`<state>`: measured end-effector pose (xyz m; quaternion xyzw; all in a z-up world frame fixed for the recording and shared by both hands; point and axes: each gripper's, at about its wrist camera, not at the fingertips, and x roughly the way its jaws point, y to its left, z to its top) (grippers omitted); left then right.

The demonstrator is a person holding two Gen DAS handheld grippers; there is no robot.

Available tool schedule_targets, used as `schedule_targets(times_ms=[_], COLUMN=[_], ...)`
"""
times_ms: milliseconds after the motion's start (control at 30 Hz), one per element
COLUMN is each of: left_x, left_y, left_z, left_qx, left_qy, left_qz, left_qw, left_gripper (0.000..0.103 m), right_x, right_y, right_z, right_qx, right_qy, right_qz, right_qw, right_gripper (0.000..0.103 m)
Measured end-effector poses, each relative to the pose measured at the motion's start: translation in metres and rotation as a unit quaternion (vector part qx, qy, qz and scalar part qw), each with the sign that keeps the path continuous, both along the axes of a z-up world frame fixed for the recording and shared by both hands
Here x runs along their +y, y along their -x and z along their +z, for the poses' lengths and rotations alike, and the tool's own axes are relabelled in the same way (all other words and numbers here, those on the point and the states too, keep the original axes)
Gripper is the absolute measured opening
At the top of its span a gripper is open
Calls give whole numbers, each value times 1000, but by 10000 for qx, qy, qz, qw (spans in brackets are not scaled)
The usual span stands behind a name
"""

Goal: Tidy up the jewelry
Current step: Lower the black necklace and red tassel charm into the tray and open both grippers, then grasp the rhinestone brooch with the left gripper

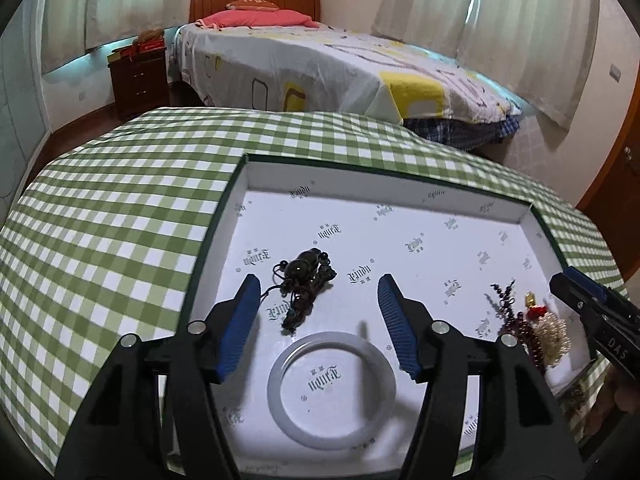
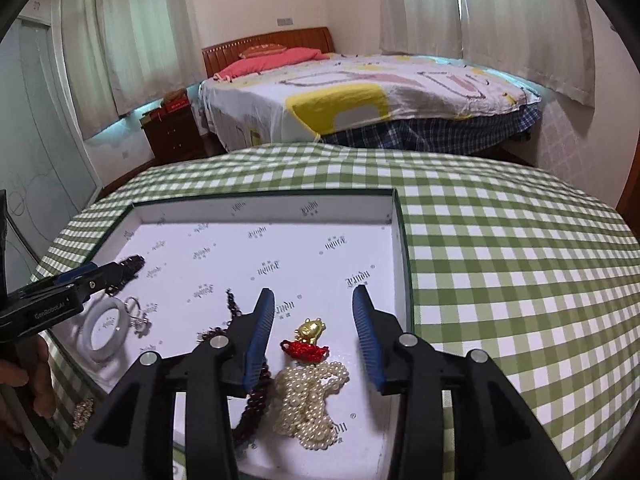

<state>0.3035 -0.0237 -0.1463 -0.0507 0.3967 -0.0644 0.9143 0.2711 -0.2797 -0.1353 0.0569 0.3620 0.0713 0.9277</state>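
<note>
A green-checked tablecloth (image 1: pixel 120 208) carries a white-lined tray (image 1: pixel 400 196); a bed (image 1: pixel 320 64) stands at twelve o'clock. The left gripper (image 1: pixel 318 320) gapes empty above the white bangle (image 1: pixel 332 390). The right gripper (image 2: pixel 314 334) stands part-open, empty, over the pearl strand (image 2: pixel 312 400).

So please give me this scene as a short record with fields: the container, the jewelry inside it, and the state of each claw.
container: shallow white box on green checked tablecloth
left side of box: white bangle, dark bead necklace
right side of box: pearl necklace, gold charm on red knot, dark red bead strand
left claw: open, nothing between pads
right claw: open, nothing gripped
</note>
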Motion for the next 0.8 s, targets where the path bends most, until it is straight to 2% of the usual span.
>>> schedule_targets(times_ms=[267,800], left_x=[5,3], left_y=[32,102], left_z=[21,26], left_qx=[-290,-493], left_qy=[32,-26], left_qz=[40,91], left_qw=[9996,9987], left_gripper=[64,64], right_x=[8,14], right_y=[27,90], right_z=[17,15], right_qx=[-268,-426], right_qy=[40,86], right_qz=[13,-10], right_qw=[9996,9991], right_gripper=[41,44])
